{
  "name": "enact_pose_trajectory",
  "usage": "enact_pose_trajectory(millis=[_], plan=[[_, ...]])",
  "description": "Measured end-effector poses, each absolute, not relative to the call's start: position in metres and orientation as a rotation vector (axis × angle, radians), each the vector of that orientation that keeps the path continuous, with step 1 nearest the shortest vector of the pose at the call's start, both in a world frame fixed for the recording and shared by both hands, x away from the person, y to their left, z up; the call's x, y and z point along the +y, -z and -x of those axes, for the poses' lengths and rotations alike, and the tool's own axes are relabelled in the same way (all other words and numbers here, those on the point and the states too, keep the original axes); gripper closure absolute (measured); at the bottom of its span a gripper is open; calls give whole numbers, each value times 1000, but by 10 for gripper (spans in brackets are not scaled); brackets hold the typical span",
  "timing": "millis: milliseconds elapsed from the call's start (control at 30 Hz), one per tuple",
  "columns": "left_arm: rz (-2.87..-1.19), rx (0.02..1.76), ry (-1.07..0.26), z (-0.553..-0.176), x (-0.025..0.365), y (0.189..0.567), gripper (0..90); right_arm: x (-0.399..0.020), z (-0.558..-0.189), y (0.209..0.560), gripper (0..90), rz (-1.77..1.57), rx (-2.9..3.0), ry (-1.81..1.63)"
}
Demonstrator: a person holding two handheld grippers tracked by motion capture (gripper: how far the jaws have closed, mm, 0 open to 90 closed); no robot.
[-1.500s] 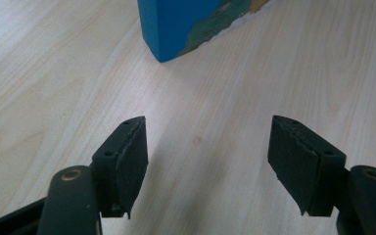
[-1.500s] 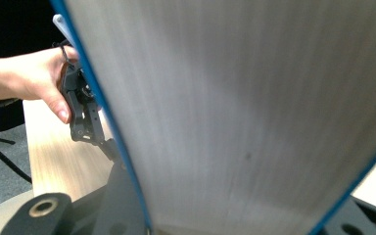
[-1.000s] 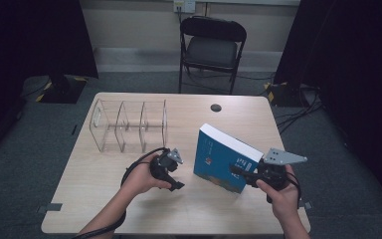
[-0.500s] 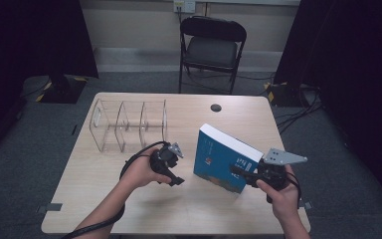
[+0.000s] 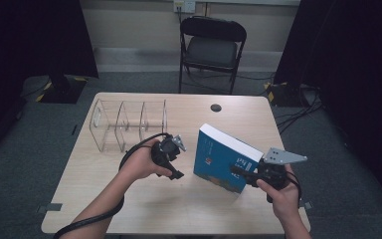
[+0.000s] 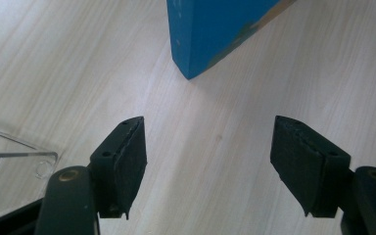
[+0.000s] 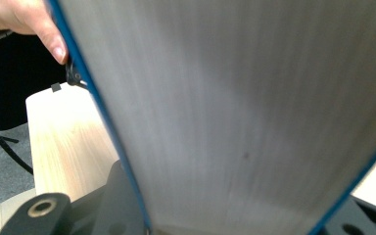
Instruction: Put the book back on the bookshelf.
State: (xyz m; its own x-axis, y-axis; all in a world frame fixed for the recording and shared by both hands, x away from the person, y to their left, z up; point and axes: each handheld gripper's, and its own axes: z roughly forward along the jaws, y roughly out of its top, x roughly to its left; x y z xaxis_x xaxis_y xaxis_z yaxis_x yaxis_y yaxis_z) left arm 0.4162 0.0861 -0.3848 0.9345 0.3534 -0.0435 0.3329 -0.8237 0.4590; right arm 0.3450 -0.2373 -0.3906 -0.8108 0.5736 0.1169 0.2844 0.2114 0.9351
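Now blue book (image 5: 224,160) clamped in right tongs (image 5: 236,171), left tongs (image 5: 175,159) beside

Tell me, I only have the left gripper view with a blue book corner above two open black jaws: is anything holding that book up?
Observer: Yes, the right gripper is shut on the thick blue paperback book, holding it upright on its edge on the light wooden table.
Operator: Where do its jaws grip?
Observer: Across the white page block, one jaw on each cover.
Operator: What's the clear thing at my lower left?
Observer: A clear acrylic three-compartment organiser, standing empty beyond the left gripper.
Operator: Anything else on the table?
Observer: A small round black disc near the far edge.
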Motion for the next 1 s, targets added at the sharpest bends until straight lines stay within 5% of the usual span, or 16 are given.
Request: enact_pose_trajectory(millis=[1000], plan=[[-2614,495,-72,-432,77,337,296,-239,-347,391,596,-813,2234,-1648]])
